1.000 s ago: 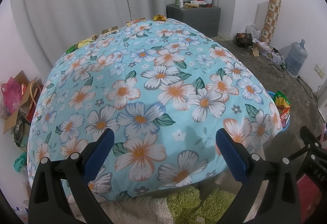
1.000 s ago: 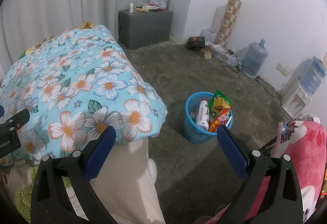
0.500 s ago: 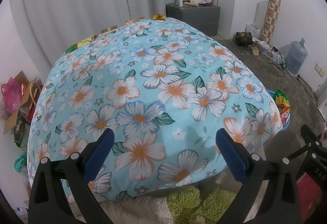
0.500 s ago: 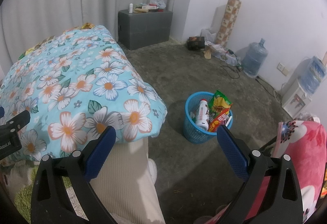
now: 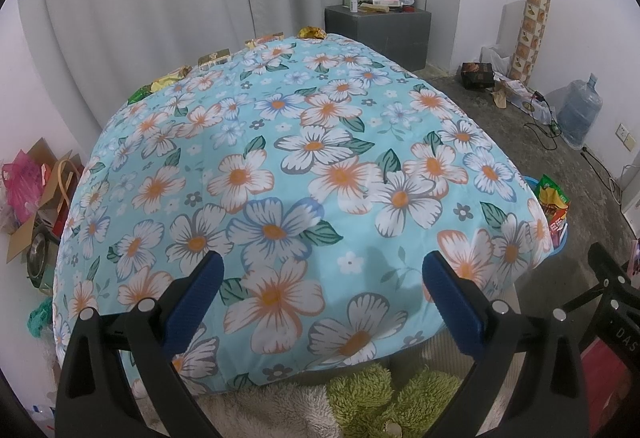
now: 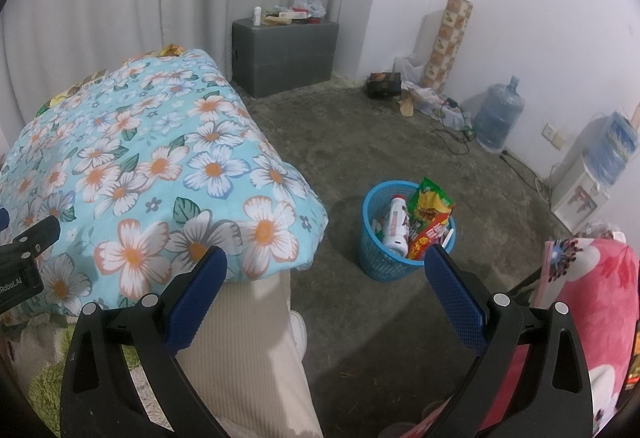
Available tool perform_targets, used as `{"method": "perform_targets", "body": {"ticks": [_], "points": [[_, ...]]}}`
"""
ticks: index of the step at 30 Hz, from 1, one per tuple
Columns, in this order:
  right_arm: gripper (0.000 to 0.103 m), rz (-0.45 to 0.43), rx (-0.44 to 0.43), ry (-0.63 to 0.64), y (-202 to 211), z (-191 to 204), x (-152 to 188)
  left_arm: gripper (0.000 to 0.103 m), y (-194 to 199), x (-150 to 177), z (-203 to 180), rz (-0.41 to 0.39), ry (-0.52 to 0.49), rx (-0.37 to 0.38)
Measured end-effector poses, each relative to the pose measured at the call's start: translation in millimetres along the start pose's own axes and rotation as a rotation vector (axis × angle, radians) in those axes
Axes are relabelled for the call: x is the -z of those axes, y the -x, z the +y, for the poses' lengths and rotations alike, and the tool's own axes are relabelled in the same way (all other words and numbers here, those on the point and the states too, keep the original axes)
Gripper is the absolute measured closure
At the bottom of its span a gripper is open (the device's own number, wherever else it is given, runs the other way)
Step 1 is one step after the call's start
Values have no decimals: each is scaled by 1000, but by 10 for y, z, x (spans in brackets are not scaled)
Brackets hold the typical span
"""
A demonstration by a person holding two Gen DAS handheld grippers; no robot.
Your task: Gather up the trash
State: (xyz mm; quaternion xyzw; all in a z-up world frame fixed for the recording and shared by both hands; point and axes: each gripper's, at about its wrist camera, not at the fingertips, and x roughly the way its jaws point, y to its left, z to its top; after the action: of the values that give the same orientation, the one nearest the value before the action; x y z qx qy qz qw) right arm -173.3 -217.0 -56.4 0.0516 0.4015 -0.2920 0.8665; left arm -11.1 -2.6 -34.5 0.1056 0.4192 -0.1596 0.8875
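Observation:
A blue basket stands on the floor right of the bed, holding a white bottle and snack wrappers; its edge shows in the left wrist view. Several wrappers lie along the far edge of the floral bedspread, also seen in the right wrist view. My left gripper is open and empty over the near end of the bed. My right gripper is open and empty, above the floor near the basket.
A grey cabinet with clutter stands by the curtain. A water jug, cables and a box line the right wall. A pink blanket is at right. Cardboard and bags sit left of the bed. A person's leg is below.

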Motion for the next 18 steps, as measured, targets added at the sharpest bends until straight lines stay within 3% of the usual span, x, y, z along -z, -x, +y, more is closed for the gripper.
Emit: {"method": "perform_targets", "body": {"ticks": [18], "points": [[8,0,1,0,-7,13,-1,6,2,-1,6,2,-2,-1]]}}
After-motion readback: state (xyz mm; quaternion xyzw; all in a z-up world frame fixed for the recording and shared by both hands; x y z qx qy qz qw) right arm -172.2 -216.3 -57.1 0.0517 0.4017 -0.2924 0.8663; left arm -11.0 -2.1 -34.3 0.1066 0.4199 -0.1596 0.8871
